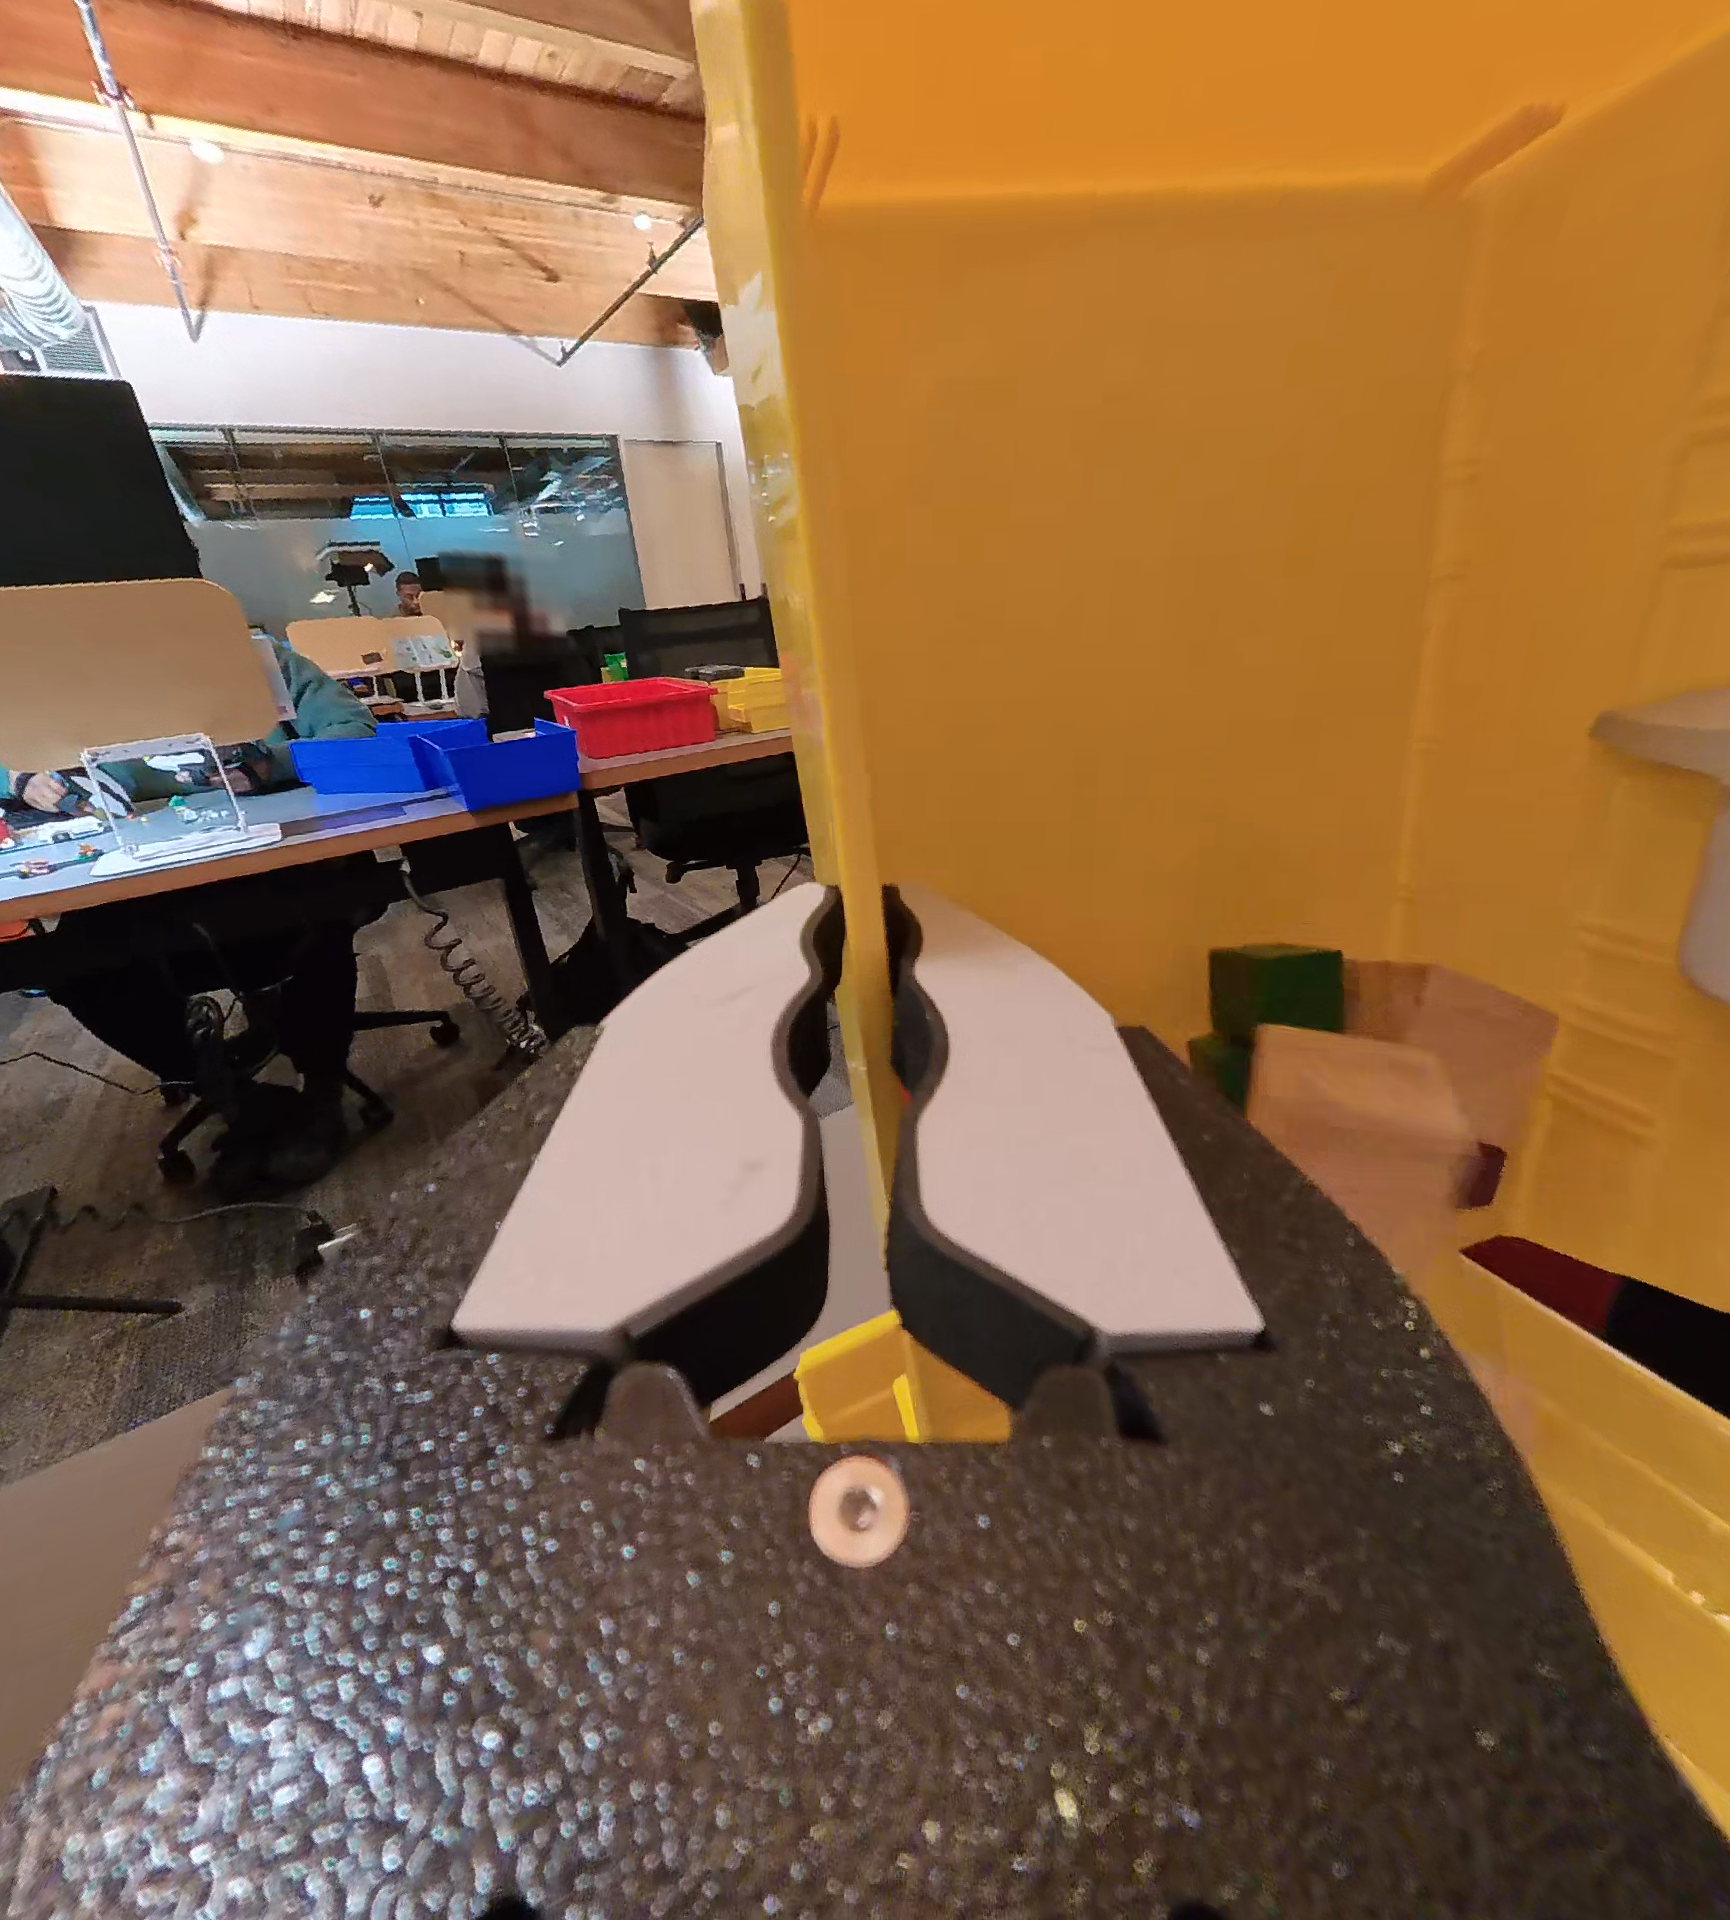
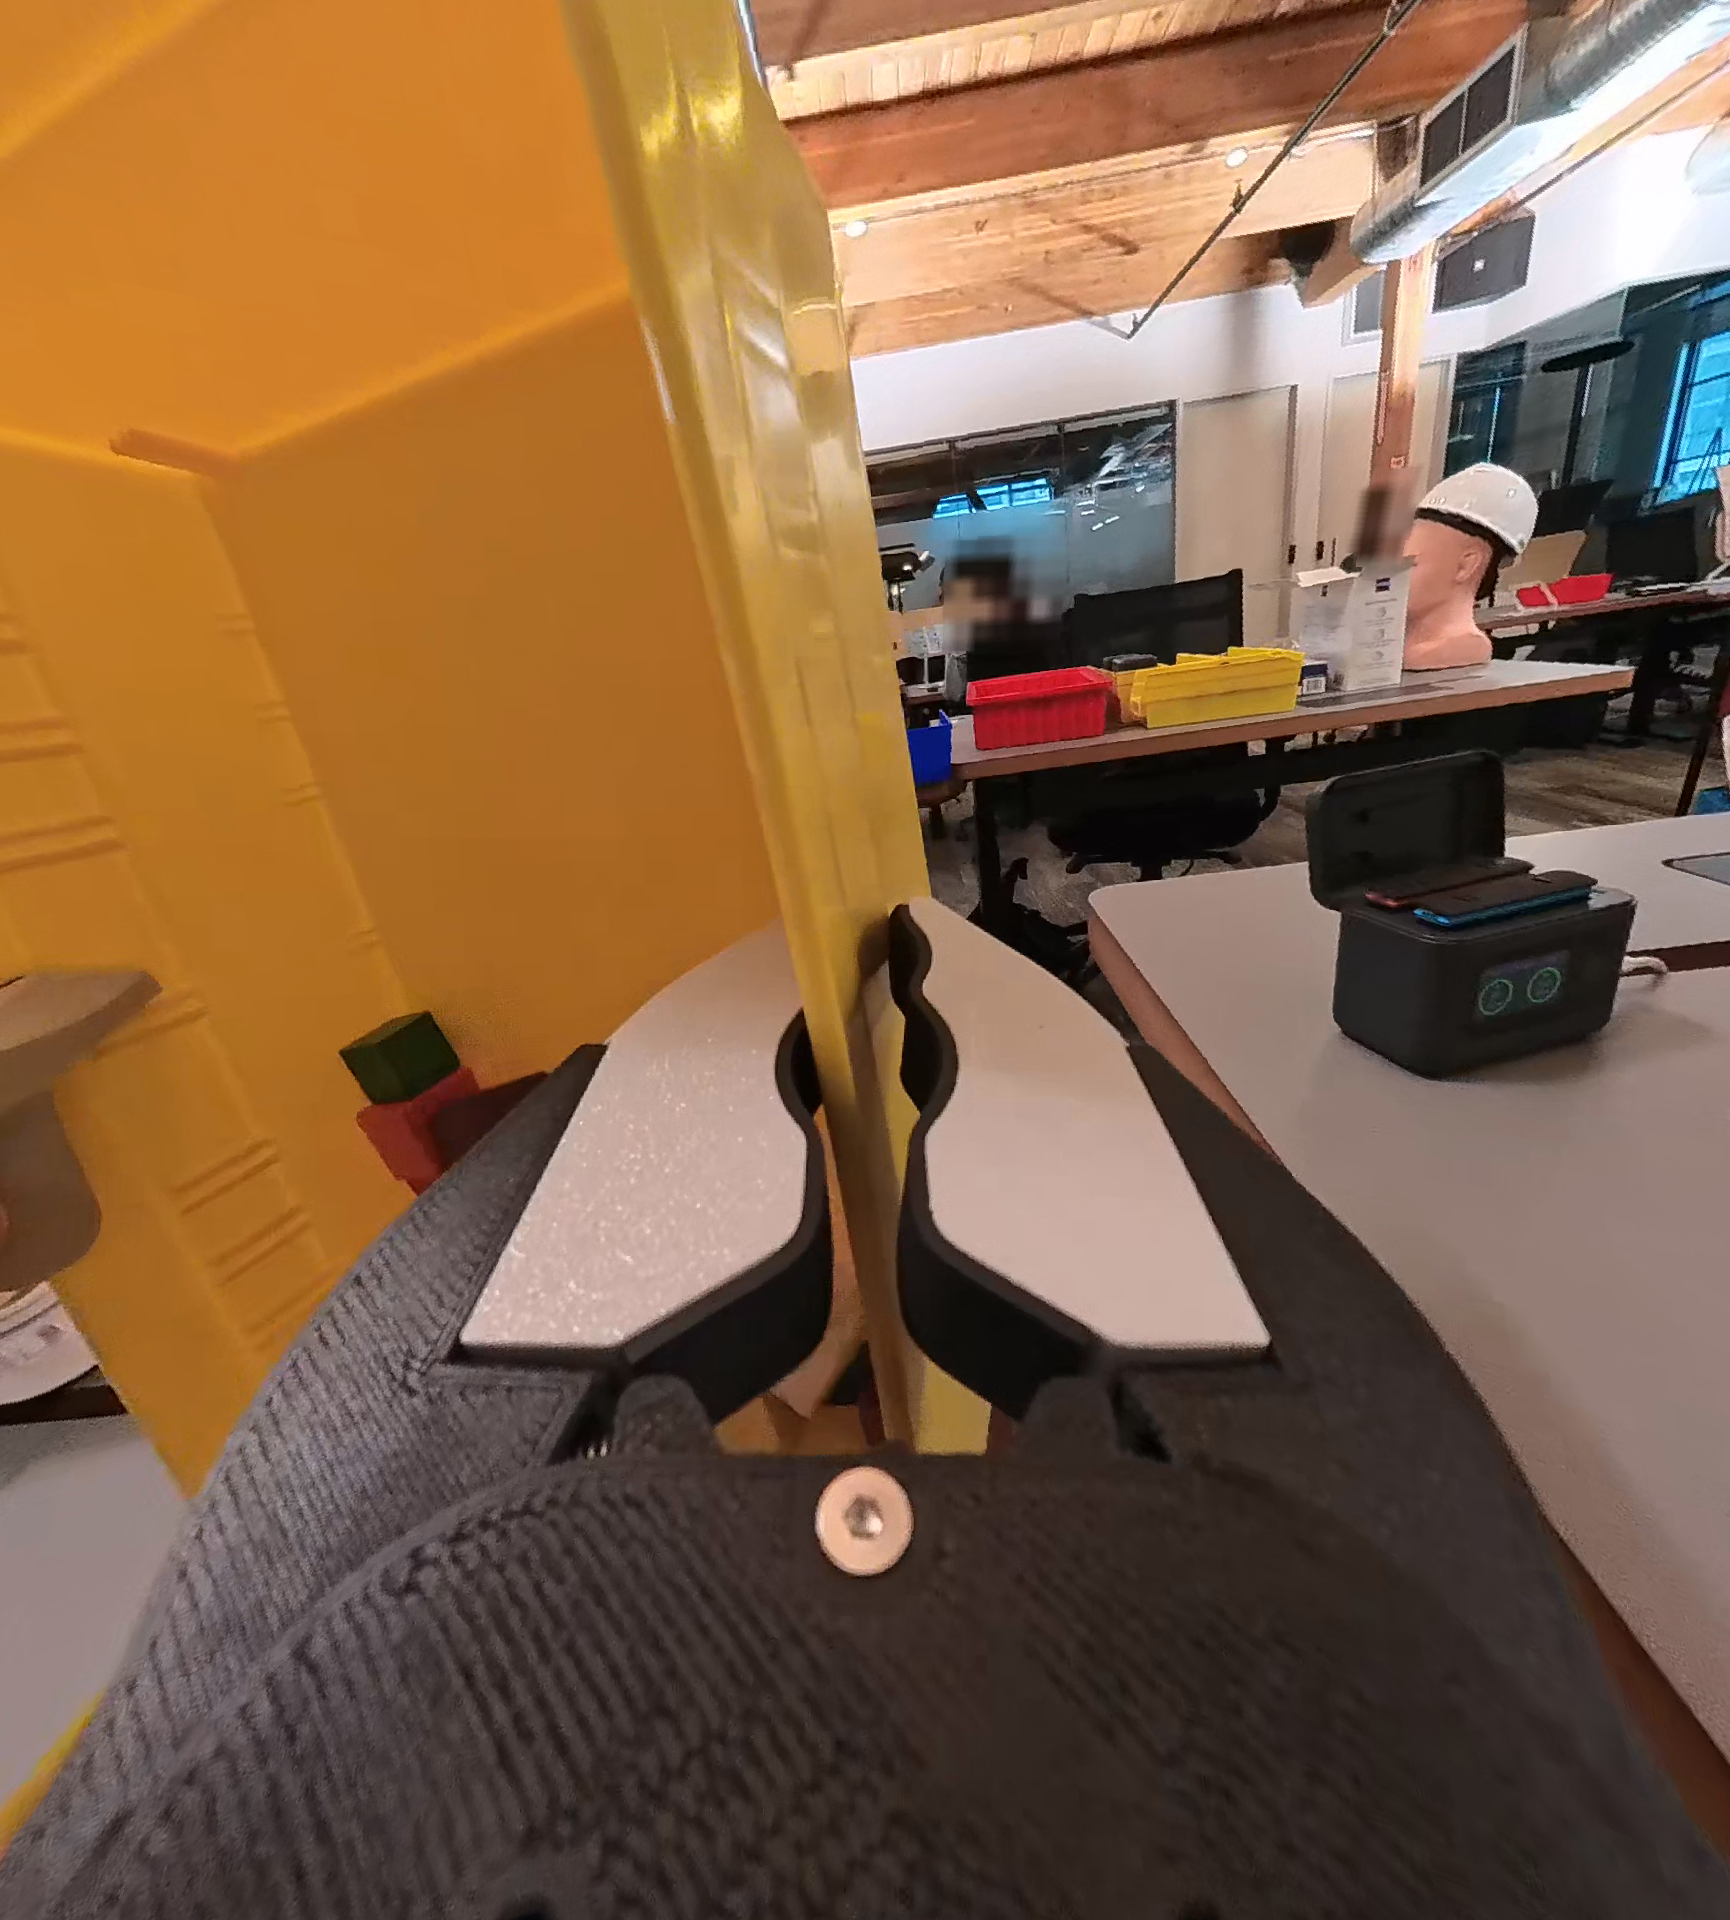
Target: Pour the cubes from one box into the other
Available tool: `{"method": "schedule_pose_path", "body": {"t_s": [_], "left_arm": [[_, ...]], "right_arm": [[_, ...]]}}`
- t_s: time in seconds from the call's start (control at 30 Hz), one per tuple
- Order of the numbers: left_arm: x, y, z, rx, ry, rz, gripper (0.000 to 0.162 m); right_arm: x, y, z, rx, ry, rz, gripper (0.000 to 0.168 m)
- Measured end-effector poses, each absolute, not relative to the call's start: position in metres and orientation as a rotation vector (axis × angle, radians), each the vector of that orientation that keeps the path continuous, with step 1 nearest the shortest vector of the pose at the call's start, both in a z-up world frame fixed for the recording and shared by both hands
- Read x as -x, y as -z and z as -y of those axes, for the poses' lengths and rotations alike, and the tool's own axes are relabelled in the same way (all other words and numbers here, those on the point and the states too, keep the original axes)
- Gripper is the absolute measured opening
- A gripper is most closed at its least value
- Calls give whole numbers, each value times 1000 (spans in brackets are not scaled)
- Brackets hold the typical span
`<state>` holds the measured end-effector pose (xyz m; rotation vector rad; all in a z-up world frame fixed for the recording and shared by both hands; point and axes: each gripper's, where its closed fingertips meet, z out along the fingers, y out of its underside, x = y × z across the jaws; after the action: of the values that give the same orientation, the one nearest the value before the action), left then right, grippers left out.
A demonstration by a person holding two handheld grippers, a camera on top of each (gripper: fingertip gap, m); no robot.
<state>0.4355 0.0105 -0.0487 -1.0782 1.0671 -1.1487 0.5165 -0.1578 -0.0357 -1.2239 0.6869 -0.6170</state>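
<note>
A yellow box (image 1: 1152, 623) is tipped up on end, and its open inside faces both cameras (image 2: 425, 623). My left gripper (image 1: 863, 914) is shut on its left side wall. My right gripper (image 2: 856, 935) is shut on the opposite side wall. Inside, at the low end, lie a green cube (image 1: 1276, 987) and pale wooden cubes (image 1: 1360, 1112), which are blurred. The right wrist view shows a green cube (image 2: 399, 1055) on a red cube (image 2: 414, 1127). The rim of a second yellow box (image 1: 1619, 1507) lies just below the cubes. Each view shows part of the other gripper beyond the box's far wall.
A grey table (image 2: 1463, 1299) holds a black open case (image 2: 1474, 935) to my right. Behind are desks with blue bins (image 1: 497, 764), a red bin (image 2: 1037, 707) and yellow bins (image 2: 1214, 686), office chairs and seated people. A mannequin head with a white helmet (image 2: 1463, 561) stands far right.
</note>
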Motion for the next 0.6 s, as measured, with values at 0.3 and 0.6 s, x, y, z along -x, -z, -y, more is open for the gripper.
{"method": "schedule_pose_path", "body": {"t_s": [0.3,0.6], "left_arm": [[-432,38,-9,1028,1162,-1047,8],[-422,33,-7,977,1169,-1036,9]], "right_arm": [[-514,22,158,1188,615,-643,9],[-508,23,157,1157,602,-615,9]]}}
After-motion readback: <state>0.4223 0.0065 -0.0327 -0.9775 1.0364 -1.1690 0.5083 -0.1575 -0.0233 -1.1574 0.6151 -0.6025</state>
